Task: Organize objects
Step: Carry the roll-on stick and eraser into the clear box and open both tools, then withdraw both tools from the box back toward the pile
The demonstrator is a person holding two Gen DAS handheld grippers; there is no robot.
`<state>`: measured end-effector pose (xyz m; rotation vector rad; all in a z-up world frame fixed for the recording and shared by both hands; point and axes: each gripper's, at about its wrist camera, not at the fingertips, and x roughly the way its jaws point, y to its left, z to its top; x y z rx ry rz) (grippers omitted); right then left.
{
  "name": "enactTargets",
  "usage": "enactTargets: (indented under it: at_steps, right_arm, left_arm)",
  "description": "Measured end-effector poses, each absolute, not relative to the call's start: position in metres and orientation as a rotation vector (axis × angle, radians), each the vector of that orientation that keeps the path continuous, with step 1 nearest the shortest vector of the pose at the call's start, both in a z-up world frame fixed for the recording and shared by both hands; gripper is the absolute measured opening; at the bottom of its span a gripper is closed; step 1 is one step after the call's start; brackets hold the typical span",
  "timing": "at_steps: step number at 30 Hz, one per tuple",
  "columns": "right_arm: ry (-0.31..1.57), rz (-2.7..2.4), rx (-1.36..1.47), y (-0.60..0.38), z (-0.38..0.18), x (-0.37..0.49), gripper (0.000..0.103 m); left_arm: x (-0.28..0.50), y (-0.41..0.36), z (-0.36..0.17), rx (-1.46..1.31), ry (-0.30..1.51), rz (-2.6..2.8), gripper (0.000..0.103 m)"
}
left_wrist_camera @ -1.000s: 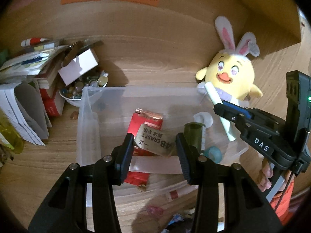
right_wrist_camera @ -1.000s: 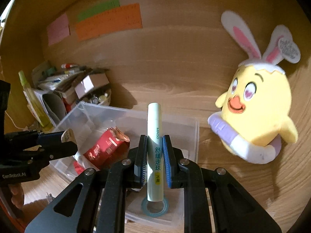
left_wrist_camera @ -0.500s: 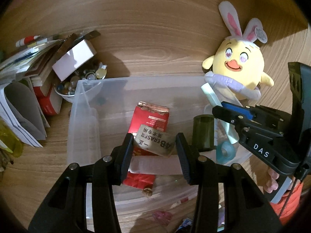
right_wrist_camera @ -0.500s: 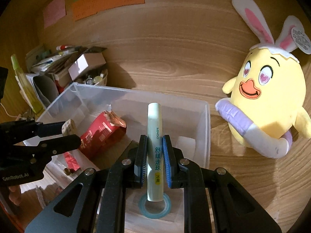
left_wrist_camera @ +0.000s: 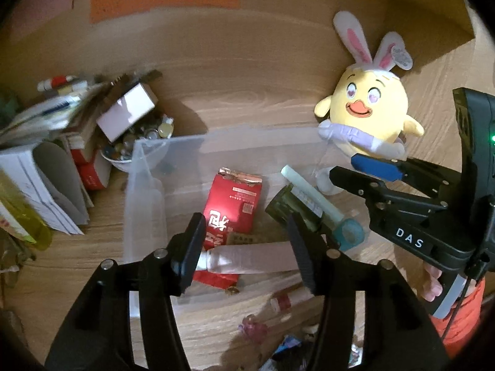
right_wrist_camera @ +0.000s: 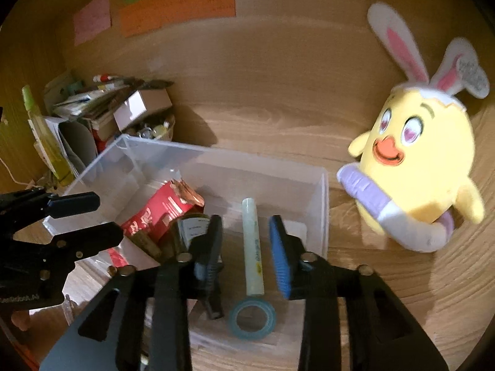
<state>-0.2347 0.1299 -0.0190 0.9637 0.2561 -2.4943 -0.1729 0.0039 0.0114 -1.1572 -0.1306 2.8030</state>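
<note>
A clear plastic bin (left_wrist_camera: 247, 133) (right_wrist_camera: 216, 151) holds a red packet (left_wrist_camera: 235, 204) (right_wrist_camera: 161, 213), a dark green bottle (left_wrist_camera: 287, 207) and a teal tape roll (right_wrist_camera: 253, 318). My left gripper (left_wrist_camera: 246, 247) (right_wrist_camera: 105, 218) hangs over the bin with its jaws opening. The brown eraser (left_wrist_camera: 241, 238) lies loose on the red packet below it, above a pale pink tube (left_wrist_camera: 250, 256). My right gripper (right_wrist_camera: 246, 241) (left_wrist_camera: 343, 168) is also opening. The pale green tube (right_wrist_camera: 253, 247) (left_wrist_camera: 312, 198) lies free between its fingers, touching neither pad, its lower end by the tape roll.
A yellow plush chick (right_wrist_camera: 414, 185) (left_wrist_camera: 368, 117) sits right of the bin. Papers, boxes and a bowl of small things (left_wrist_camera: 133, 142) crowd the left. Small loose items (left_wrist_camera: 284, 300) lie on the wooden table before the bin. Sticky notes (right_wrist_camera: 176, 6) hang on the back wall.
Both pairs of jaws have widened. The eraser dropped from the left gripper onto the red packet. The green tube slipped out of the right gripper and lies in the bin.
</note>
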Motion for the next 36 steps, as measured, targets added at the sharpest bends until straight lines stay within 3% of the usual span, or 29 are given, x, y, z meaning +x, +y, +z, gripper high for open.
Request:
enactTargets:
  at_steps: [9, 13, 36]
  right_arm:
    - [0.297, -2.507, 0.866, 0.127, 0.002, -0.198, 0.055]
    - [0.291, -2.500, 0.837, 0.127, 0.008, -0.177, 0.065]
    - [0.314, -2.501, 1.049, 0.154, -0.051, -0.100, 0.067]
  left_arm:
    - [-0.140, -0.002, 0.029, -1.073, -0.123, 2.854, 0.078]
    - [-0.125, -0.009, 0.029, -1.069, -0.145, 2.856, 0.083]
    - [-0.067, 0.016, -0.043, -1.211, -0.165, 2.649, 0.086]
